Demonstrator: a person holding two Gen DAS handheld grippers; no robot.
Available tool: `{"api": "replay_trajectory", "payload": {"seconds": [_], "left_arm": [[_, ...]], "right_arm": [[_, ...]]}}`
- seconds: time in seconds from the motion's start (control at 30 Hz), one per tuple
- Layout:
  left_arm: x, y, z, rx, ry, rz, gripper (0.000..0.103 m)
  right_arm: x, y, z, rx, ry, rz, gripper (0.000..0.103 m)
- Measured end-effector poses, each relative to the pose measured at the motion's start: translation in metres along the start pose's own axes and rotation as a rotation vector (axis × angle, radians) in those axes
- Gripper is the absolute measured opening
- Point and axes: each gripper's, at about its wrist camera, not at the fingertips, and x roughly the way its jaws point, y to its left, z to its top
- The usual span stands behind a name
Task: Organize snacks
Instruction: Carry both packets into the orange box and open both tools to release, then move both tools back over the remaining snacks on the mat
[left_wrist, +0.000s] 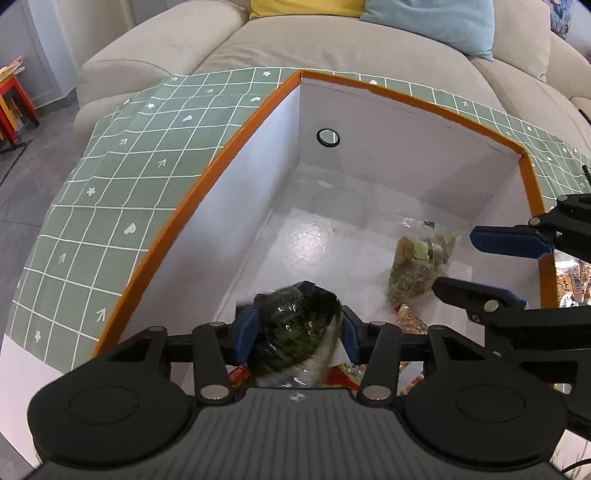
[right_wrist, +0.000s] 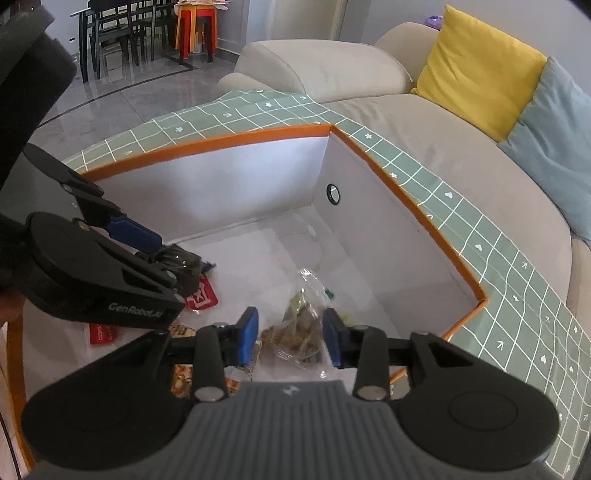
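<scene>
Looking down, left wrist view: the left gripper (left_wrist: 297, 332) is clenched on a dark green snack pack (left_wrist: 295, 325), its blue pads pressed to both sides of the clear, seaweed-wrapped bundle.
Where that pack is: held above the near end of the white box (left_wrist: 369, 122), which has an orange rim and stands on a green checked cloth (left_wrist: 110, 206).
Second snack: a clear bag of brownish pieces (left_wrist: 417, 266) lies on the box floor toward the right wall.
Right gripper (left_wrist: 476, 262) in this view: enters from the right, jaws spread wide, the bag beside its lower finger, apart from both pads.
Only here: a red and yellow wrapper (left_wrist: 343, 374) directly under the held pack, and more packets (left_wrist: 570, 280) outside the box's right rim.
Background: a beige sofa (left_wrist: 295, 40).

Right wrist view: the right gripper (right_wrist: 290, 338) is released; the clear bag (right_wrist: 299, 328) sits between its blue pads with a gap on each side, resting on the box floor.
Left gripper (right_wrist: 173, 260) from this side: reaches in from the left, the dark pack (right_wrist: 181, 258) pinched at its tip above the floor.
Only here: two red packets (right_wrist: 201, 297) on the floor below the left gripper, an orange patterned packet (right_wrist: 181, 380) near the box's near edge, a yellow cushion (right_wrist: 476, 70), and dining chairs (right_wrist: 110, 33) far behind.
Box wall (right_wrist: 369, 206): a round black-ringed hole (right_wrist: 333, 192) shows in both views.
</scene>
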Motion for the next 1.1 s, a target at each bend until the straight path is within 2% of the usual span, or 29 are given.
{"api": "replay_trajectory", "payload": {"seconds": [0.13, 0.23, 0.37, 0.43, 0.53, 0.67, 0.77, 0.93, 1.1], "left_arm": [[-0.011, -0.001, -0.001, 0.006, -0.031, 0.003, 0.066], [-0.022, -0.003, -0.001, 0.006, -0.057, 0.000, 0.067], [-0.040, -0.007, -0.004, 0.008, -0.107, 0.018, 0.068], [-0.051, -0.011, -0.008, 0.010, -0.141, 0.031, 0.069], [-0.068, -0.020, -0.014, 0.014, -0.198, 0.043, 0.069], [-0.088, -0.034, -0.022, 0.030, -0.273, 0.058, 0.069], [-0.103, -0.047, -0.031, 0.039, -0.328, 0.048, 0.069], [-0.122, -0.075, -0.050, 0.064, -0.402, 0.008, 0.069], [-0.127, -0.097, -0.067, 0.072, -0.430, -0.056, 0.069]], "right_arm": [[-0.005, 0.001, -0.001, 0.001, -0.011, -0.009, 0.046], [-0.018, 0.002, -0.002, 0.005, -0.032, -0.018, 0.055], [-0.035, 0.000, -0.004, 0.034, -0.065, -0.027, 0.061], [-0.046, -0.002, -0.008, 0.058, -0.088, -0.035, 0.065], [-0.062, -0.005, -0.016, 0.091, -0.115, -0.052, 0.065], [-0.085, -0.012, -0.032, 0.145, -0.157, -0.067, 0.075], [-0.101, -0.015, -0.047, 0.199, -0.178, -0.078, 0.079], [-0.128, -0.023, -0.076, 0.285, -0.213, -0.093, 0.079], [-0.146, -0.025, -0.108, 0.339, -0.230, -0.152, 0.079]]}}
